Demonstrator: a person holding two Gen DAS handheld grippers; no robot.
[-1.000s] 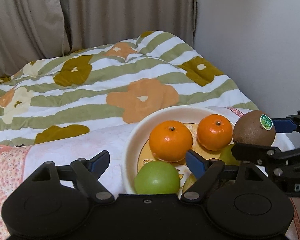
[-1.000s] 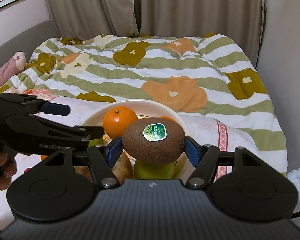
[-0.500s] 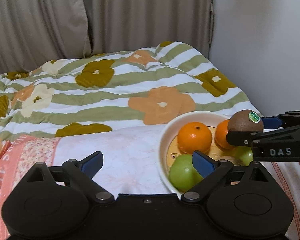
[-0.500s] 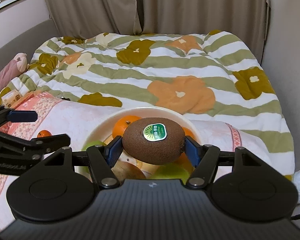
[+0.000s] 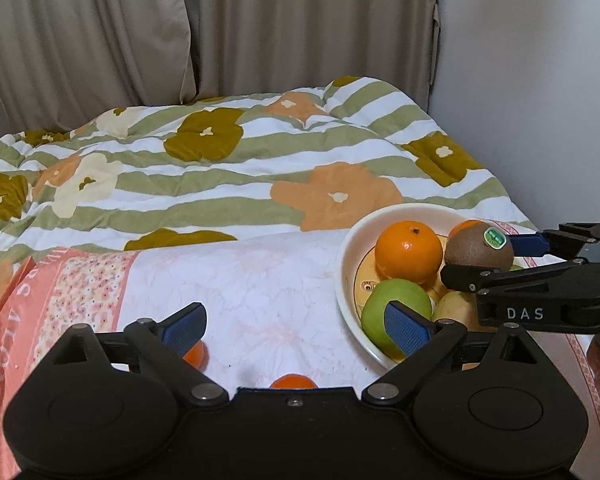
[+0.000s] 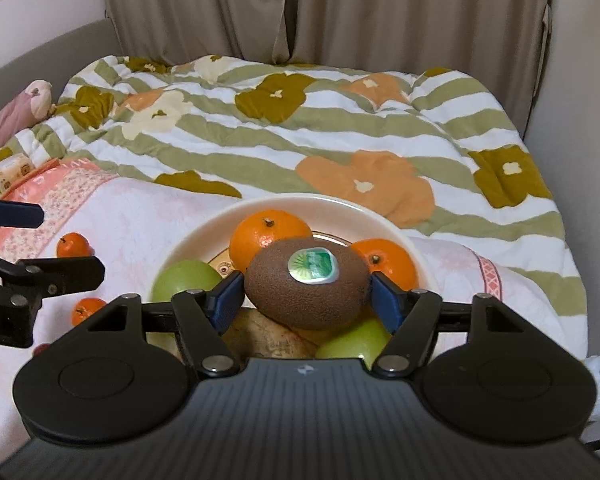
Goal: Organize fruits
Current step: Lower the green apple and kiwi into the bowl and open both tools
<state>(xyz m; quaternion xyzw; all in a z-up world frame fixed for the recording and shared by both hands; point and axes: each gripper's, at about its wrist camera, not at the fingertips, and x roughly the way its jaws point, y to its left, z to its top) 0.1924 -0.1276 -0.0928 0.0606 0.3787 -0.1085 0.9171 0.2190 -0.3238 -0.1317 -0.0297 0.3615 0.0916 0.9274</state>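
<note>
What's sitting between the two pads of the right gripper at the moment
The stickered kiwi sits between the pads of the right gripper, over the fruit bowl. The jaws are opening around it. The right wrist view shows this best.

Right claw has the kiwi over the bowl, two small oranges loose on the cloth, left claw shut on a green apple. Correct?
Not quite. The left claw is open and empty; the green apple sits in the bowl behind its right finger, per the left wrist view. The rest holds.
</note>
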